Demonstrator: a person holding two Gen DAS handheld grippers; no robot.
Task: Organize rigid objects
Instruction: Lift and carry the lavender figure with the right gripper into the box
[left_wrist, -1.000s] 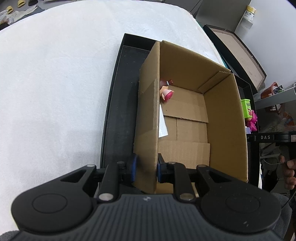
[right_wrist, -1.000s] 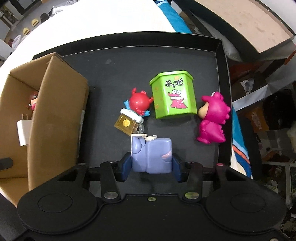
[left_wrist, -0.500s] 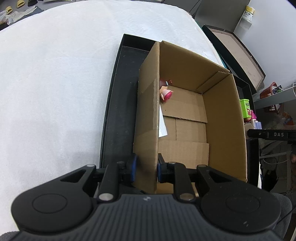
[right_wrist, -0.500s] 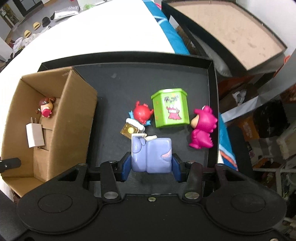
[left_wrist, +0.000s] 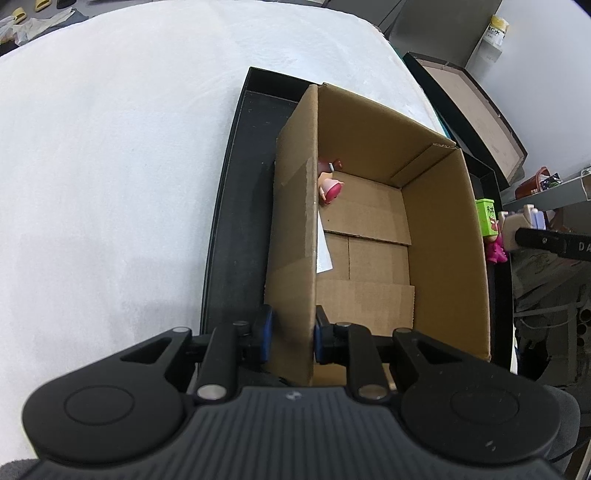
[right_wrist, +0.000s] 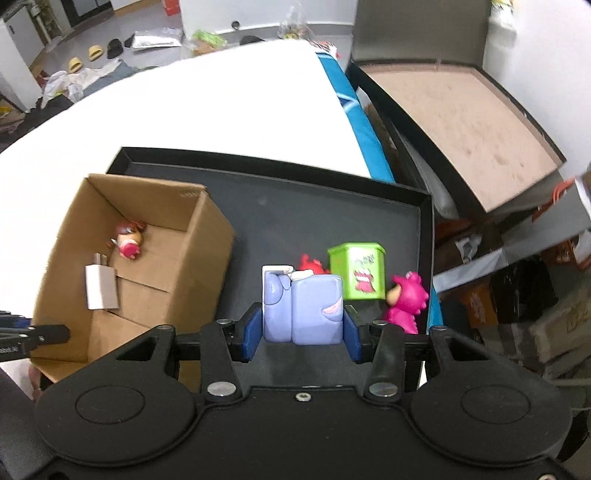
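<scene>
While the left gripper (left_wrist: 291, 330) pinches the brown cardboard box (left_wrist: 439, 236) wall, the right gripper (right_wrist: 301, 334) clamps a lavender block-shaped toy (right_wrist: 303, 310). Both sit above the black tray (right_wrist: 280, 206).

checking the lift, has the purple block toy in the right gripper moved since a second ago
Yes. The purple block toy, clamped in the right gripper, has risen off the black tray; the green tin and tray look smaller and farther below it.
</scene>
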